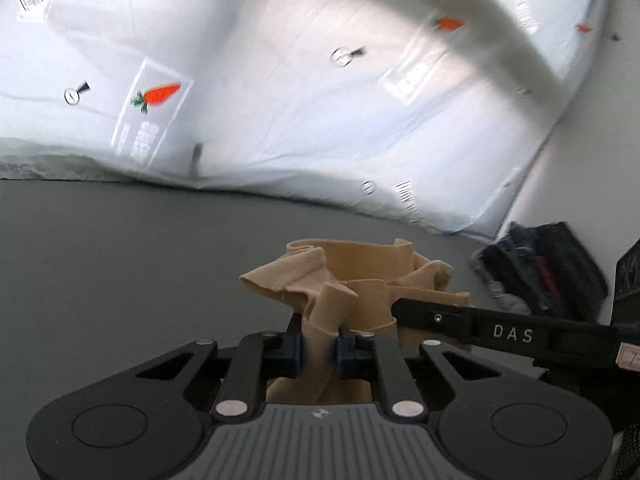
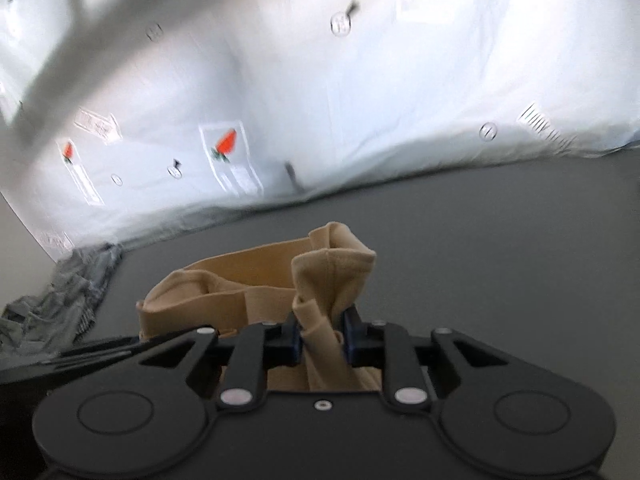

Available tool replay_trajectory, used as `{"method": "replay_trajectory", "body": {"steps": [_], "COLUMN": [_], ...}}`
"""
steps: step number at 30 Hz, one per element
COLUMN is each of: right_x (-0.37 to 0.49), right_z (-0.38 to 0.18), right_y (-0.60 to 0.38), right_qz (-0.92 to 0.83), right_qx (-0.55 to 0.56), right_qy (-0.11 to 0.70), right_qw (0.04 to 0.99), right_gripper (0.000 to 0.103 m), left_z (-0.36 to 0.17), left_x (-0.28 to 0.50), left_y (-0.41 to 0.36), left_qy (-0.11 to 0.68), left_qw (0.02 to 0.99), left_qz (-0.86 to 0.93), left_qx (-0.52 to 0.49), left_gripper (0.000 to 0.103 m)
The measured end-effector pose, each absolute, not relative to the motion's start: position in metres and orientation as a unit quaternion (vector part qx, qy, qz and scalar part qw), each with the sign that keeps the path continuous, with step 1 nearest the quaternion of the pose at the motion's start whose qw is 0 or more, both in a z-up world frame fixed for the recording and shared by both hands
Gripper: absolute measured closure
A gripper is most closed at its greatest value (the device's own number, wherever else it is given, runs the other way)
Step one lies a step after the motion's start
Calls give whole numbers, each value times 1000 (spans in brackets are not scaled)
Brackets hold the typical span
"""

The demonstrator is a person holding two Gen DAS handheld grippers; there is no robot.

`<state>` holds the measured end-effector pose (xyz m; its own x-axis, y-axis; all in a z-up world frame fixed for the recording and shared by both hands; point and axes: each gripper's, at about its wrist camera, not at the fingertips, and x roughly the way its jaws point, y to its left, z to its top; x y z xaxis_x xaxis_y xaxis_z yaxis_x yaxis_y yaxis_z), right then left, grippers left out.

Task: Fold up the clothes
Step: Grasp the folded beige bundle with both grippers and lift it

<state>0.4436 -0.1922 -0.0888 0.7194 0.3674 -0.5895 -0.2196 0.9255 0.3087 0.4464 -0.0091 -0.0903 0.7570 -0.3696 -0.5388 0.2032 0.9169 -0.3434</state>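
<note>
Left fingers: the left gripper [image 1: 318,350] is seen closed down to a narrow gap, with a bunched fold of the soft tan knit garment [image 1: 360,280] pinched between its blue pads.
Right fingers: the right gripper [image 2: 322,344] is likewise drawn nearly together on a twisted ridge of the same garment [image 2: 248,280]; in the left wrist view its black arm marked "DAS" [image 1: 508,334] is seen entering from 3 o'clock.
Garment: it is held crumpled between the two grippers, which sit just beside each other; a flat band of it is looped away toward 12 o'clock. Whether its lower part rests on the surface cannot be told.
Surface: a plain dark grey tabletop [image 2: 500,248] is spread under and ahead of the garment.
Surroundings: a white sheet printed with orange carrots [image 1: 280,100] is draped along the far edge at 12 o'clock; a dark bundle of clothes [image 1: 552,268] lies at 3 o'clock in the left view, and a crumpled grey checked cloth [image 2: 64,296] at 9 o'clock in the right view.
Stage: a tidy fold is not shown; the scene fits either a spread-out or a gathering-in.
Risks: since thick bunches rather than single edges are gripped, layers could slip out unevenly, or hidden creases could be trapped. A pull apart could stretch the knit. The blurred background suggests motion, by which loose cloth could be swung off line.
</note>
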Motion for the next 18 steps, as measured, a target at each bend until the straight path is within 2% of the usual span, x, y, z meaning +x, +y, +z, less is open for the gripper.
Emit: {"method": "replay_trajectory", "body": {"steps": [7,18], "right_x": [361,284], "right_z": [-49,-20], "right_y": [-189,-192], "right_qz": [114,32], "right_qx": [76,22], "right_qy": [279,254], "right_qw": [950,966], "right_gripper": [85,85], "left_z": [-61,-49], "left_x": [384,342], "left_y": [-19,-33], "left_qy": [269,249], "left_qw": [937,921], "left_qz": [-189,-269], "left_qx": [-119,-135], "left_gripper": [89,89]}}
